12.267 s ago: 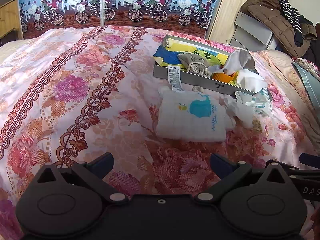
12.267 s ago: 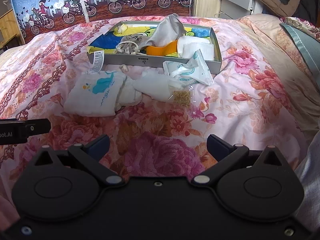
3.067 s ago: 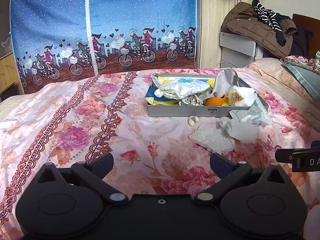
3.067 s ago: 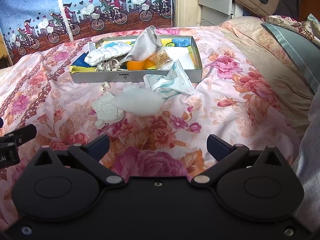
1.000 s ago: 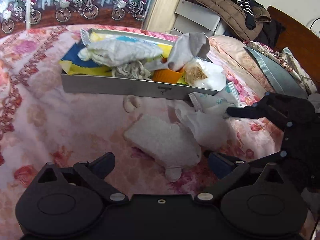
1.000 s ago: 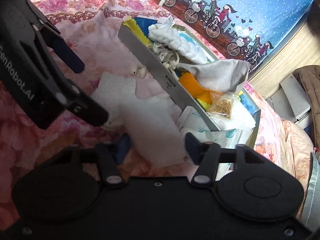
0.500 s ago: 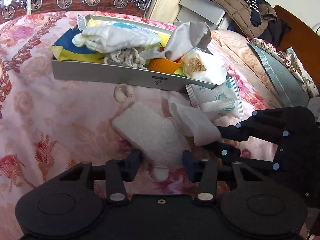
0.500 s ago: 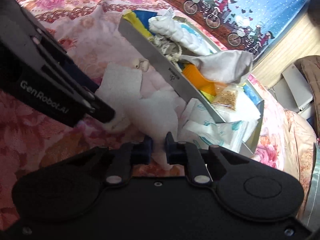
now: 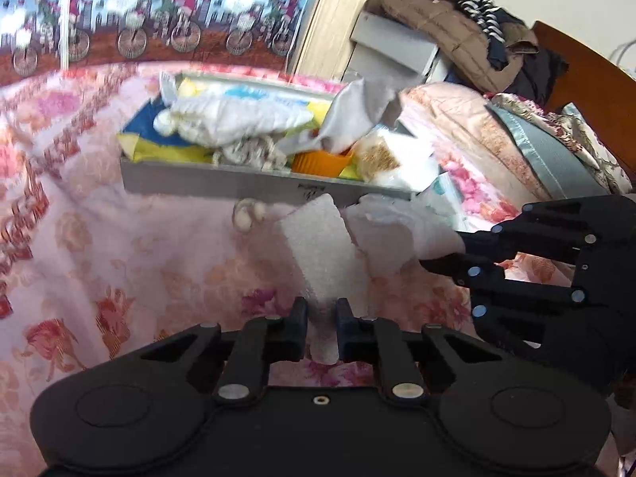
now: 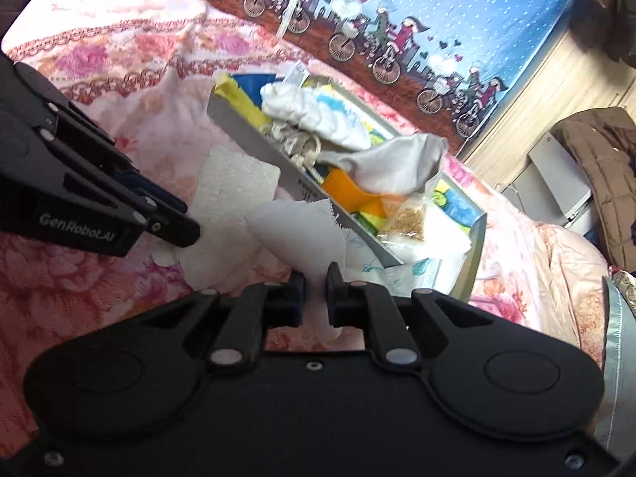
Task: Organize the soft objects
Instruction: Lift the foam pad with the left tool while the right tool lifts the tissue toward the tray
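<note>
A bed [image 9: 119, 262] under a pink floral spread, backed by a blue curtain [image 10: 457, 16] printed with cyclists. To the right in the left view only, a wood panel, a grey cabinet [image 9: 393, 51] heaped with a brown coat [image 9: 433, 24], a dark headboard and a grey pillow [image 9: 544, 151].

Grey tray [image 9: 222, 183] lying on the spread, crowded: white bundle [image 9: 242, 115], grey cloth [image 9: 357, 111], orange cup [image 9: 322, 161], bag of grains [image 9: 381, 157], yellow and blue packets beneath. Just outside its front wall, a small cream bit [image 9: 248, 214], shown only in the left view.

Left gripper [image 9: 321, 328], jaws just closed, clamped on the tip of a white sock [image 9: 318, 254], raised and tilted toward the tray. Right gripper [image 10: 316, 292] pinched tight on a thin white sheet [image 10: 302, 234], lifted close to the tray's near wall. Right view alone shows the tray's far corner and a teal-printed pack [image 10: 401, 270] against it.

Both held pieces near each other, whether touching cannot be told. Bare spread wide open to the left of the tray; little free space inside the tray.
</note>
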{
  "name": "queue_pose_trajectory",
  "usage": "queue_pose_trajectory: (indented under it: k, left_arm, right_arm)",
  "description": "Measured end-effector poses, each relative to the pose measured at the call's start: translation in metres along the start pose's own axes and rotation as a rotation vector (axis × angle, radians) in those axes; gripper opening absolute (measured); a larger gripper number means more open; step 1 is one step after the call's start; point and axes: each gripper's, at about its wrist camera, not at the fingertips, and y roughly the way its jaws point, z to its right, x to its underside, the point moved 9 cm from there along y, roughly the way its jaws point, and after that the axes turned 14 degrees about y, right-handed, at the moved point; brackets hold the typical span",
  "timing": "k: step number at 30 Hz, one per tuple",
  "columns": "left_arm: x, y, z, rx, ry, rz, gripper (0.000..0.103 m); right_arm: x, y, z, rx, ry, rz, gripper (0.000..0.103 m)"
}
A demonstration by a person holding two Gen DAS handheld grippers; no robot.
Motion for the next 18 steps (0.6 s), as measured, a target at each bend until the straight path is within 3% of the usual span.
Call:
queue_pose_trajectory:
  k: [8, 18]
  left_arm:
    - [-0.011, -0.024, 0.013, -0.078, 0.074, 0.074, 0.012]
    - [-0.048, -0.046, -0.005, -0.19, 0.06, 0.202, 0.012]
  right_arm:
    - [-0.017, -0.025, 0.017, 0.054, 0.047, 0.098, 0.005]
    - [-0.053, -0.031, 0.05, 0.158, 0.104, 0.269, 0.005]
